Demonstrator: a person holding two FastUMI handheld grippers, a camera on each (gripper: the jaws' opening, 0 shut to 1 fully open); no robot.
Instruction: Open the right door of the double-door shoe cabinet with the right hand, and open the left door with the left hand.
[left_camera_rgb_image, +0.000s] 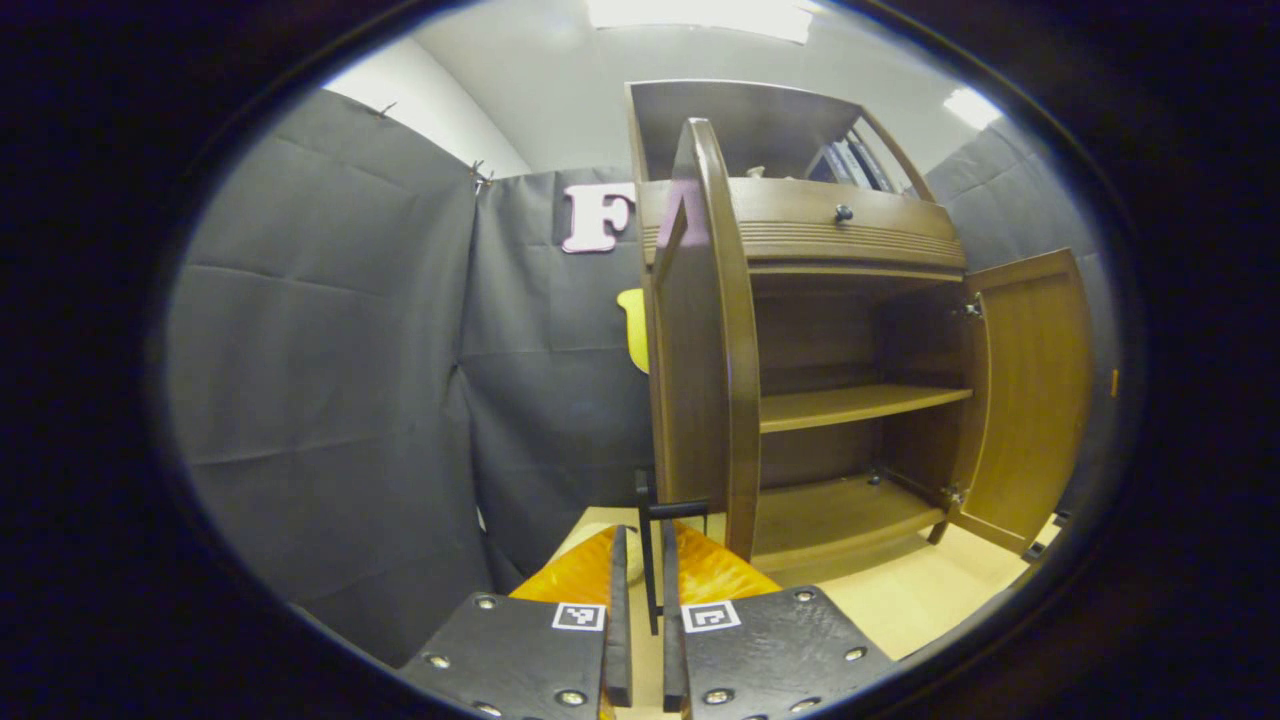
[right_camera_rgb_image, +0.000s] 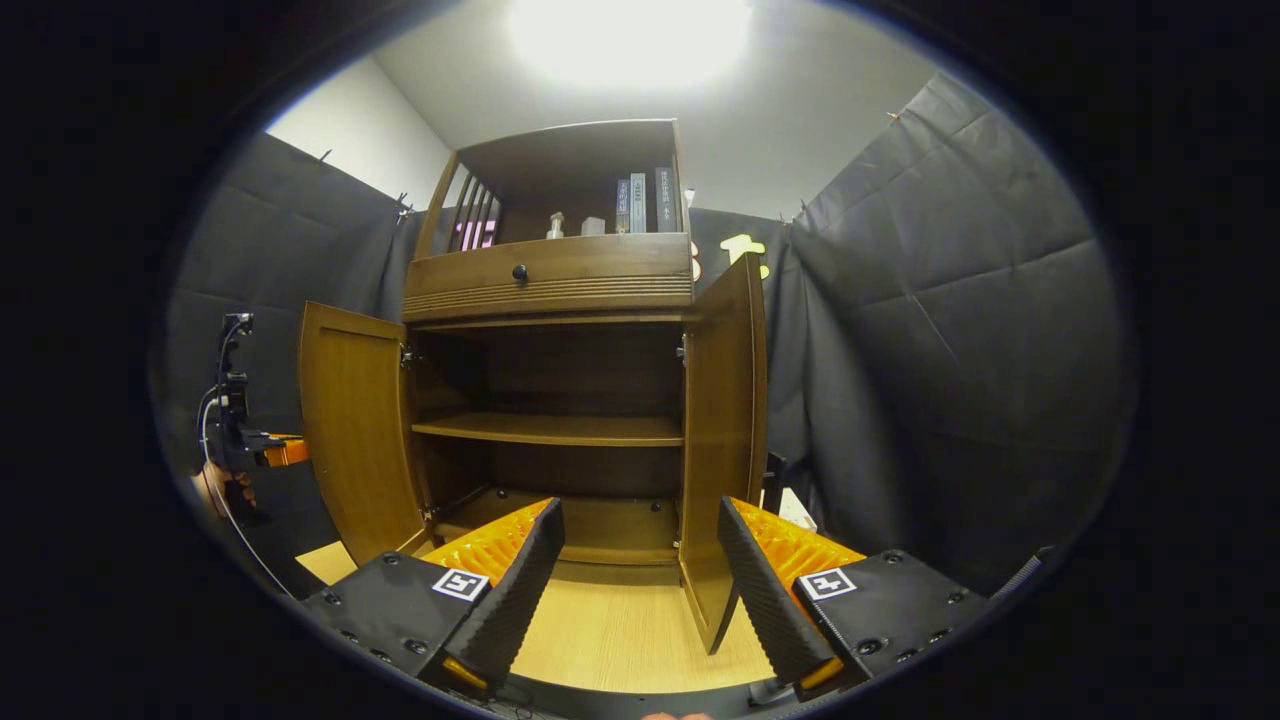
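Note:
The brown shoe cabinet (left_camera_rgb_image: 850, 235) stands with both doors swung out. In the left gripper view, the left door (left_camera_rgb_image: 700, 360) shows edge-on just ahead, and its thin black handle (left_camera_rgb_image: 653, 560) runs between my left gripper's (left_camera_rgb_image: 645, 535) fingers, which are shut on it. The right door (left_camera_rgb_image: 1035, 400) hangs open at the far side. In the right gripper view, my right gripper (right_camera_rgb_image: 638, 505) is open and holds nothing, facing the cabinet's lower shelves (right_camera_rgb_image: 560, 430). The right door (right_camera_rgb_image: 725, 430) stands just past its right finger (right_camera_rgb_image: 765, 580). The left gripper (right_camera_rgb_image: 240, 440) and a hand sit beyond the left door (right_camera_rgb_image: 355, 430).
Black cloth walls (left_camera_rgb_image: 330, 380) close in on both sides of the cabinet. A drawer with a round knob (right_camera_rgb_image: 519, 272) sits above the doors, with books (right_camera_rgb_image: 645, 200) on the top shelf. The light wooden floor (right_camera_rgb_image: 620, 630) lies in front.

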